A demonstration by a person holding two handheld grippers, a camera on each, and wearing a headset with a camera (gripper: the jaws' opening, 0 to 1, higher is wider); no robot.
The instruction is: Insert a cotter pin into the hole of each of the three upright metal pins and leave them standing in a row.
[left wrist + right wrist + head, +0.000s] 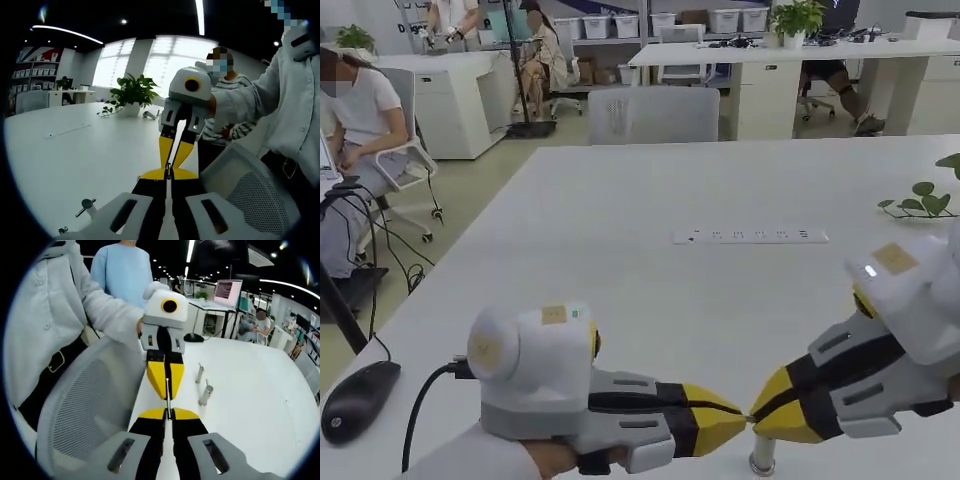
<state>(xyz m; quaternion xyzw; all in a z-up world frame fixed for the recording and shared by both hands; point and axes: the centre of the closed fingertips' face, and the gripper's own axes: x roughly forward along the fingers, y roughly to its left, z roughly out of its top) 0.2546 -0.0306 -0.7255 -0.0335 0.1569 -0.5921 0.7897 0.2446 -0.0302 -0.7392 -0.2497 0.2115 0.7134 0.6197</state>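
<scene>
— How are the tools set?
— The left tool (pixel 168 173) has its jaws pressed together on one end of a thin cotter pin (pixel 167 395). The right tool (pixel 169 412) pinches the other end, tip to tip.
— And the metal pins?
— One metal pin (pixel 763 462) stands on the counter (pixel 620 250) at six o'clock, just below the tips. In the right gripper view a nearer pin (pixel 206 392) and a farther pin (pixel 200 373) sit at one o'clock.

Open office with white desks (pixel 770 52), a mesh chair (pixel 82 405), bright windows (pixel 167 62), strip lights (pixel 200 14).
</scene>
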